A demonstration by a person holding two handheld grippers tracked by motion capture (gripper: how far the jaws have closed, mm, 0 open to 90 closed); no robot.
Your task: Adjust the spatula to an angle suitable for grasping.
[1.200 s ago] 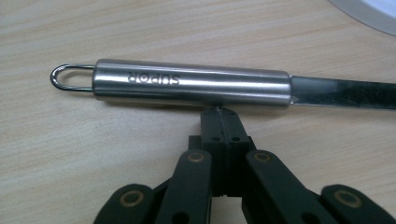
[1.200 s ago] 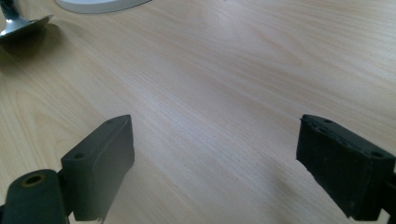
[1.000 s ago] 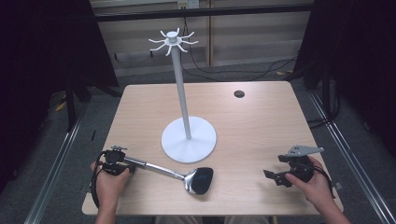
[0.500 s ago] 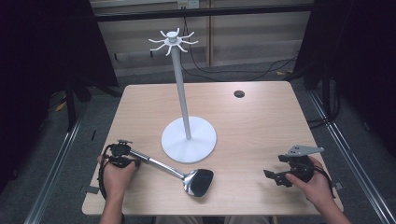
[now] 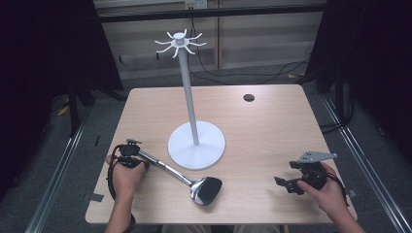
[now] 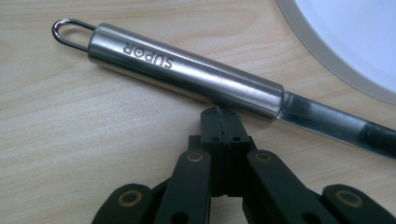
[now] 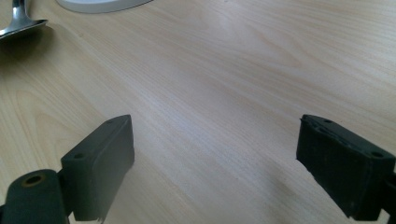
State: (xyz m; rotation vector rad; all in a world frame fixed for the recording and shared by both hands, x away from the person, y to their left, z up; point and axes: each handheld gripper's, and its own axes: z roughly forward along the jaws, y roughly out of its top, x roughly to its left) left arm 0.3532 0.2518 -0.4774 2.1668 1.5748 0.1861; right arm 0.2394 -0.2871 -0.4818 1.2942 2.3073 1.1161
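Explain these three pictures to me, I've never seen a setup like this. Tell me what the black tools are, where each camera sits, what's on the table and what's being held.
A person sits at a wooden table with a hand-held gripper in each hand; each gripper has two black jaws and its own camera.

The high view looks down from above. The left gripper is at its left, the right gripper at its right. The other two pictures look along each gripper's own jaws.

On the table stand a white hook stand and lies a steel ladle, its handle marked SUPOR.

Nothing is held. The left gripper's jaws are shut, their tips just at the handle, not around it. The right gripper's jaws stand wide open over bare wood.
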